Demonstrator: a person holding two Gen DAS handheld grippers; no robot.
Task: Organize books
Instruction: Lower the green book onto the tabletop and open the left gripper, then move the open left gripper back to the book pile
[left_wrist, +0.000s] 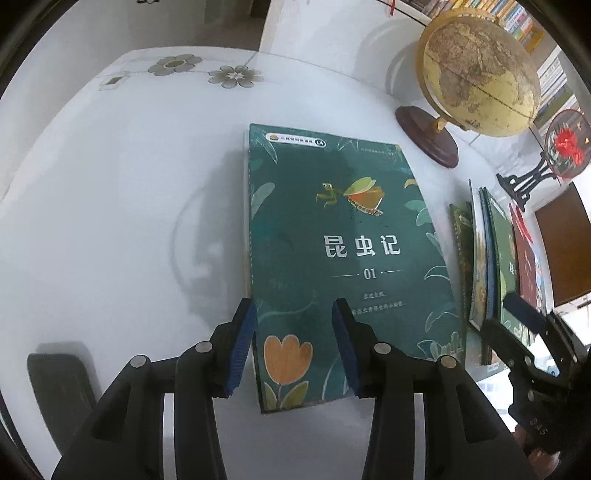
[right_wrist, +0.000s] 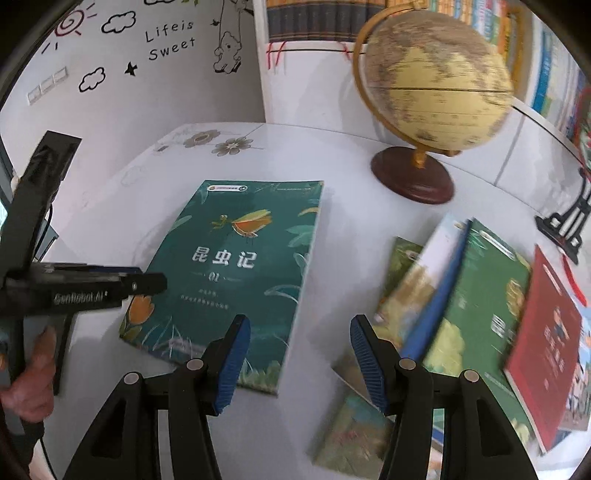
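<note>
A dark green book (left_wrist: 343, 236) with an insect and an orange tulip on its cover lies flat on the white table (left_wrist: 110, 221). My left gripper (left_wrist: 293, 347) hovers over its near edge, open, with a blue pad on each side and neither pressing the book. In the right wrist view the same book (right_wrist: 240, 266) lies left of centre, and the left gripper (right_wrist: 155, 284), held by a hand, reaches over its near left corner. My right gripper (right_wrist: 301, 363) stands open over bare table between that book and a loose pile of books (right_wrist: 484, 295), with nothing in it.
A yellow globe (right_wrist: 436, 81) on a dark red base stands at the back right. Right of the pile is a black stand (right_wrist: 569, 221) with a round red ornament (left_wrist: 565, 147). A dark flat object (left_wrist: 59, 384) lies near left. Bookshelves (right_wrist: 325, 18) line the back.
</note>
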